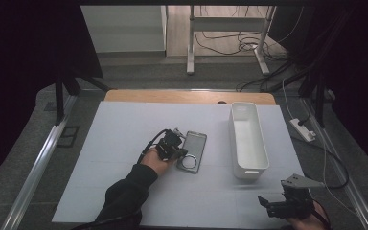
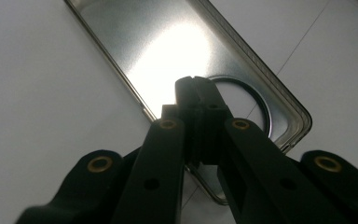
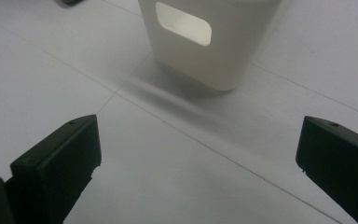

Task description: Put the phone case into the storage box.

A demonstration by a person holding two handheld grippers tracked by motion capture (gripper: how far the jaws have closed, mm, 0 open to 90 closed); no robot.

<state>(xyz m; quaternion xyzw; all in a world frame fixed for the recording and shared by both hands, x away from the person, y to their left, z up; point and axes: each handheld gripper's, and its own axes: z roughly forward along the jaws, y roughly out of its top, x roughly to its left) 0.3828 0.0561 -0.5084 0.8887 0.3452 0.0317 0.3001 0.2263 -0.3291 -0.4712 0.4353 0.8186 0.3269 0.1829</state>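
Note:
A silvery phone case [image 1: 195,146] lies flat on the white table top [image 1: 120,139], with a thin metal ring [image 1: 189,162] on its near end. In the left gripper view the case [image 2: 168,42] is shiny, and the ring [image 2: 265,112] lies just beyond the jaws. My left gripper [image 1: 181,153] hangs low over the case's near end with its jaws pressed together [image 2: 193,83]. Its tips are at the ring's edge, and I cannot tell whether they touch it. My right gripper [image 1: 282,196] rests near the table's front right corner. It stands open [image 3: 198,154] with nothing between its fingers.
A long white bin [image 1: 249,170] stands to the right of the case. Its near end, with a handle slot [image 3: 184,23], faces my right gripper. Beyond the table's far wooden edge [image 1: 187,97] are desk legs and cables on the floor.

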